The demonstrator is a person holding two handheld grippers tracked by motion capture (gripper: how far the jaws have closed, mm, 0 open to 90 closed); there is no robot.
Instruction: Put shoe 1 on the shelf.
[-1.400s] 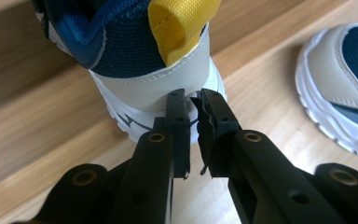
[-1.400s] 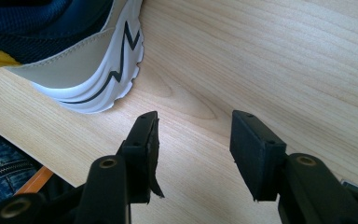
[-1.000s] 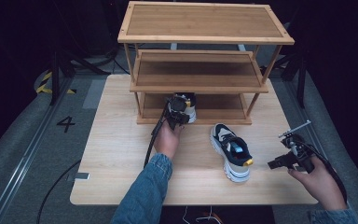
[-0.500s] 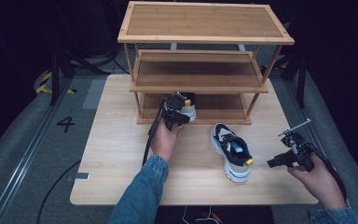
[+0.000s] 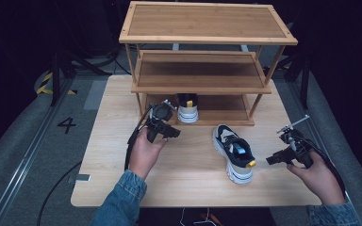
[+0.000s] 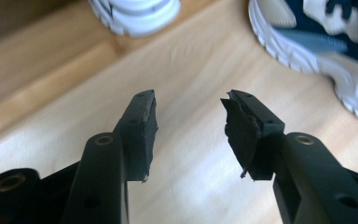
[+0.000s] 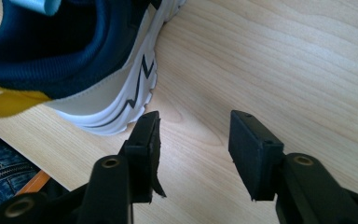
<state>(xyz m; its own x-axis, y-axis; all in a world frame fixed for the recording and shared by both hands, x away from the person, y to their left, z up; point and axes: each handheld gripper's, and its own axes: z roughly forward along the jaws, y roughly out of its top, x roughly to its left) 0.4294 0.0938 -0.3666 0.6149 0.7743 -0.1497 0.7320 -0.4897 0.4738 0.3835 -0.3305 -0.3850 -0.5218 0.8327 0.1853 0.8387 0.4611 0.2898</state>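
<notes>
Your left gripper [image 5: 169, 133] has just been opening its fingers with nothing between them, the right gripper [image 5: 274, 160] has been closing a bit beside the shoe [image 5: 234, 152] on the desk [image 5: 122, 179], and a careless push could knock it over.

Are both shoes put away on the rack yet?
Half done, it looks like. One shoe already stands on the bottom shelf of the wooden rack. The left gripper has just been opening, with nothing between its jaws. The second shoe lies on the table, and the right gripper, its jaws just closing a little, sits open beside its heel. That shoe probably goes next.
</notes>
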